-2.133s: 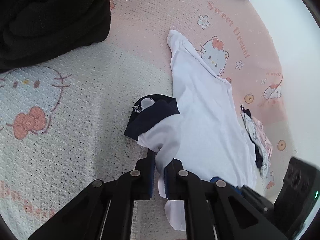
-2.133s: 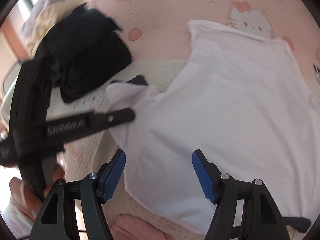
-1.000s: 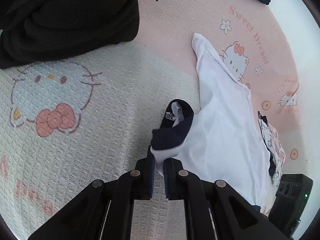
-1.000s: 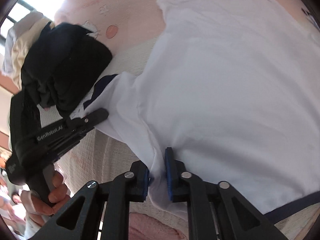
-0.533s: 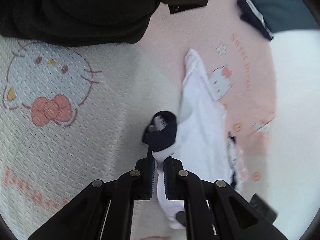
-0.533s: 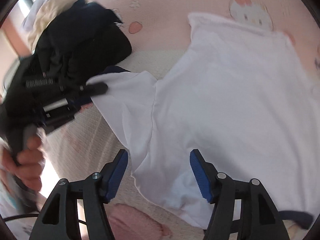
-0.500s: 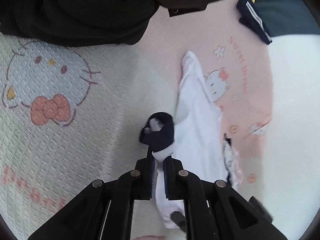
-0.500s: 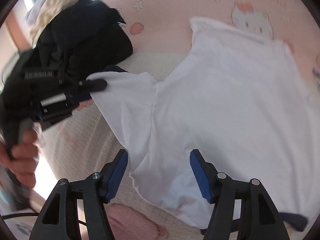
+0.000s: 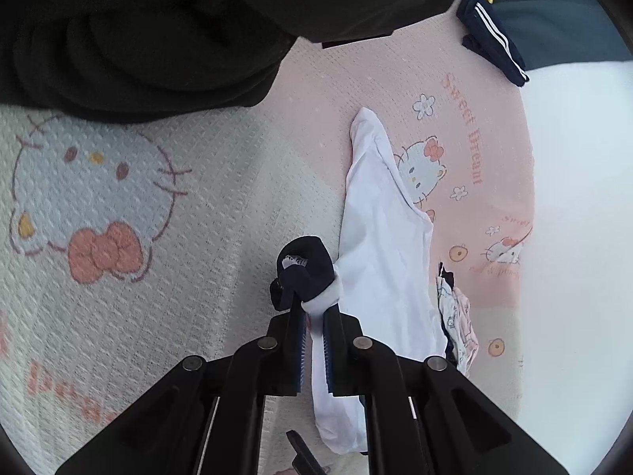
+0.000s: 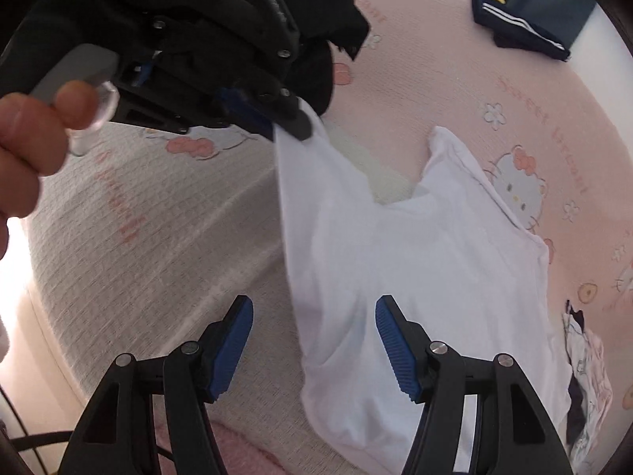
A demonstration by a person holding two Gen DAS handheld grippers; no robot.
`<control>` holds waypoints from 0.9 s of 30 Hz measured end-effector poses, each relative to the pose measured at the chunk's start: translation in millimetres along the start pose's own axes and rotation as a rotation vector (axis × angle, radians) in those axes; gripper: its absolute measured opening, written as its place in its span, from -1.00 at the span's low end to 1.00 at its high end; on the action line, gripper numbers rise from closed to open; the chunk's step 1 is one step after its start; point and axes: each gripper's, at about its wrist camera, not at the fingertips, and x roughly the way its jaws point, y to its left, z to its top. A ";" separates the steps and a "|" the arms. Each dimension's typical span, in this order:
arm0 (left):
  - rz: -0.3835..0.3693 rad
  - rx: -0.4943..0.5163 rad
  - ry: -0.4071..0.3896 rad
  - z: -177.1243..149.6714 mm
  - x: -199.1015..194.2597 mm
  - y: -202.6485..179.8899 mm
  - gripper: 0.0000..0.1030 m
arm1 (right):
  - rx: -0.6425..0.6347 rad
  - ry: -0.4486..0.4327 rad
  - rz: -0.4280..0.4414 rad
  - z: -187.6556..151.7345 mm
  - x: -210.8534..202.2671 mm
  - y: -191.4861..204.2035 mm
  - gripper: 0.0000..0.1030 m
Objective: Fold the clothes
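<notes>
Left wrist view: the white shirt is pinched by its navy-trimmed sleeve in the closed left claw. The right claw, just opened, is held wide above the shirt, gripping nothing.

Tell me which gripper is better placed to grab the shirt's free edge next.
Right. The right gripper is open, its jaws either side of the white shirt edge. The left gripper is already shut on the shirt's sleeve, holding it up.
</notes>
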 end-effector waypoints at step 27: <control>0.048 0.161 0.079 -0.5 10.7 -20.5 -0.88 | 0.179 0.101 0.160 33.0 38.0 -28.6 -0.93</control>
